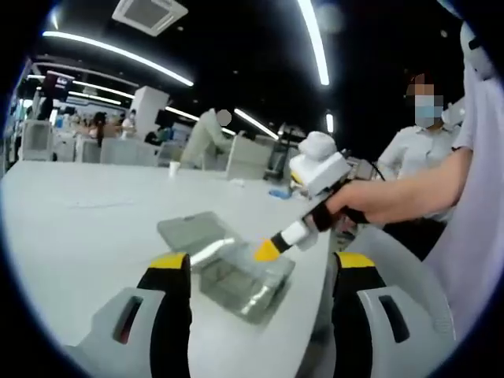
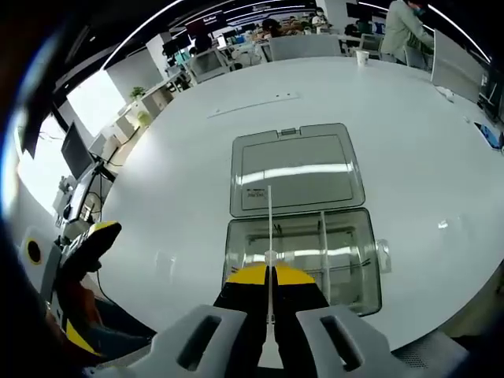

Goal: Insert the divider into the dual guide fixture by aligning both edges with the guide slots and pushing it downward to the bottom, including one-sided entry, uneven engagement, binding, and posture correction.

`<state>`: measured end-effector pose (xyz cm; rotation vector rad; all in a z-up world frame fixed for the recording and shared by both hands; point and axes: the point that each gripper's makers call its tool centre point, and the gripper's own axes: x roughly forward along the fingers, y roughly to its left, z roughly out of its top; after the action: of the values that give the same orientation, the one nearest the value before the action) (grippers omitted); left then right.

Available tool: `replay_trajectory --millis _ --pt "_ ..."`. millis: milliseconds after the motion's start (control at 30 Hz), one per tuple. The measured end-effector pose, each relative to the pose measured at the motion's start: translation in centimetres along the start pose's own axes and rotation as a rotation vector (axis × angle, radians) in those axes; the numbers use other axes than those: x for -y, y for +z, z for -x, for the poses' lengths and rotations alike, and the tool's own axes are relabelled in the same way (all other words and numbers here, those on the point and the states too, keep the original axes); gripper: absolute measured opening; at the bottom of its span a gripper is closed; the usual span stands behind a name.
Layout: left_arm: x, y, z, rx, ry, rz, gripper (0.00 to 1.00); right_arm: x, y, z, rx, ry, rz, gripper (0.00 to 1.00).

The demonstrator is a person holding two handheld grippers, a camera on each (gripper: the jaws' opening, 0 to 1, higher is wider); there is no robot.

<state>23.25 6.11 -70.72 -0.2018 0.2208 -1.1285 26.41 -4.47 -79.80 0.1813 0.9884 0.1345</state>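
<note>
A clear plastic box, the guide fixture point(image 2: 303, 264), lies on the white table with its lid point(image 2: 295, 169) folded open behind it. One thin divider point(image 2: 323, 236) stands in its slots inside. My right gripper point(image 2: 270, 277) is shut on another thin clear divider point(image 2: 269, 224), seen edge-on, upright over the left part of the box. In the left gripper view that right gripper point(image 1: 268, 250), held in a hand, has its yellow tip over the box point(image 1: 244, 283). My left gripper point(image 1: 262, 261) stands open, its jaws wide apart on the near side of the box, holding nothing. It also appears at the table's edge point(image 2: 90, 244).
The white table point(image 1: 87, 228) stretches far behind the box, and its edge runs close in front of it. A paper cup point(image 2: 363, 57) and small items stand at the far side. A person in a white shirt point(image 1: 421, 150) stands by the table. Desks and monitors point(image 2: 75, 150) lie beyond.
</note>
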Motion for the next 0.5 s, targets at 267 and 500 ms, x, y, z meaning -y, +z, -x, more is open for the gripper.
replay_trajectory --millis 267,500 --pt "-0.03 -0.06 0.3 0.0 0.01 -0.01 0.71 0.28 -0.39 -0.34 -0.008 -0.008 0.001 0.0" --pt "-0.15 -0.26 0.43 -0.003 0.015 -0.009 0.7 0.37 -0.84 -0.83 -0.023 -0.012 0.001 0.0"
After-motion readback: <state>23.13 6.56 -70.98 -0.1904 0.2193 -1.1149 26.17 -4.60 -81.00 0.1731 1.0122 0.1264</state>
